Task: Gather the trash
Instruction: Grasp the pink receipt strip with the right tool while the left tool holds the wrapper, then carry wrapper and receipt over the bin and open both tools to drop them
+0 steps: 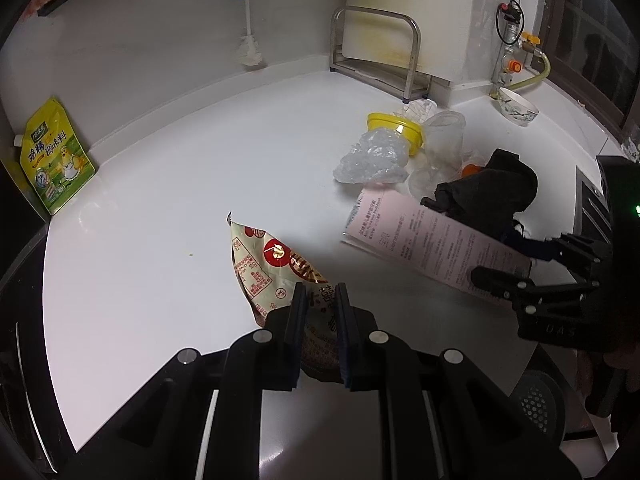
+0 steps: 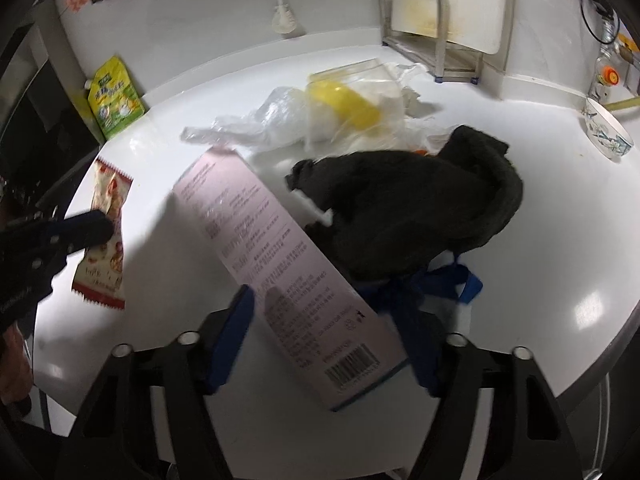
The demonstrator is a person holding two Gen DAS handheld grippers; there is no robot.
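Left gripper (image 1: 320, 292): jaws narrow, pinching the snack wrapper (image 1: 272, 268) at its near end; grip is shallow, so the wrapper may slide free on lifting.
Right gripper (image 2: 332, 320): jaws wide, straddling the pink carton (image 2: 280, 256), not clamped; a skewed closing could push it off the worktop (image 1: 168, 184) edge.
Beyond the right jaws: dark cloth (image 2: 412, 208), touching the carton; may snag and drag.
Farther: crumpled plastic (image 1: 372, 160), yellow lid (image 1: 396, 130); uncollected.
Far left: seasoning pouch (image 1: 54, 156); likely not trash.
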